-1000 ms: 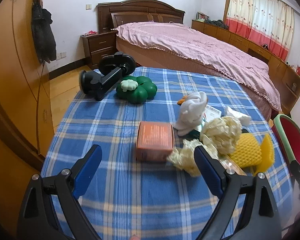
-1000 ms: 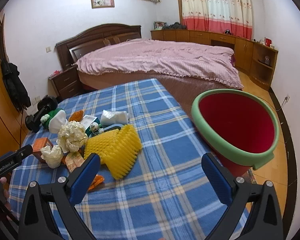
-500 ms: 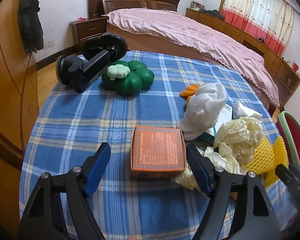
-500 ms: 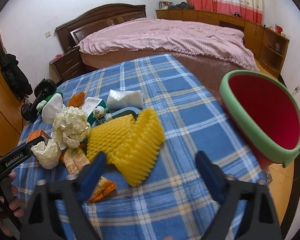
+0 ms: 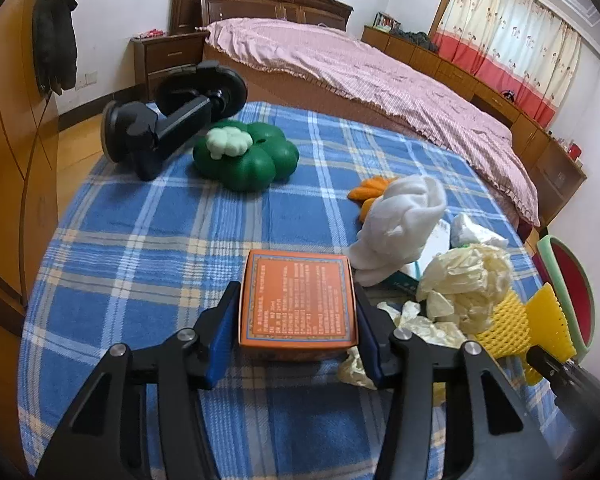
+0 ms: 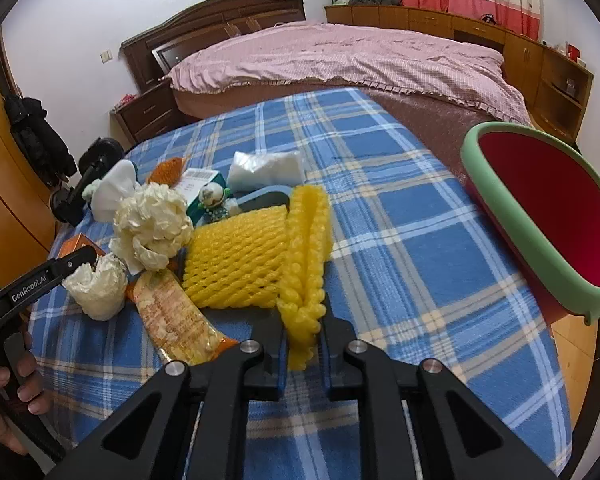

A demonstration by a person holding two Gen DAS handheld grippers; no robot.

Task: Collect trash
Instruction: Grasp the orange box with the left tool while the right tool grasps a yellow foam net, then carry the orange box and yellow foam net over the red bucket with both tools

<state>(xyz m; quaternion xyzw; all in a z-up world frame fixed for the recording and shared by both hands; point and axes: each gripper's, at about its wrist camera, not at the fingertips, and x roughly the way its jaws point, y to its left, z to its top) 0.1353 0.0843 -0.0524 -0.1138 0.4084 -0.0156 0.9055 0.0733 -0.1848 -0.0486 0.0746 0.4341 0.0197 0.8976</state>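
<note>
My left gripper [image 5: 296,316] is shut on an orange box [image 5: 298,306] that sits on the blue plaid table [image 5: 148,240]; its blue pads press both sides. My right gripper [image 6: 302,332] is shut on the near end of a yellow foam net [image 6: 260,256] lying on the table [image 6: 400,240]. A red bin with a green rim [image 6: 544,216] stands off the table's right edge. Crumpled cream paper [image 6: 152,224], a snack wrapper [image 6: 176,320], a white wad [image 5: 400,216] and a clear bag [image 6: 266,166] lie in the pile between the grippers.
A green clover-shaped toy [image 5: 244,156] and a black phone mount [image 5: 172,116] sit at the table's far left. A small figurine [image 6: 212,200] and a teal box [image 6: 204,184] lie in the pile. A bed [image 5: 360,72] stands beyond the table, a wardrobe [image 5: 8,120] on the left.
Both grippers moved forward and down and closed: the left one onto the orange box, the right one onto the yellow foam net.
</note>
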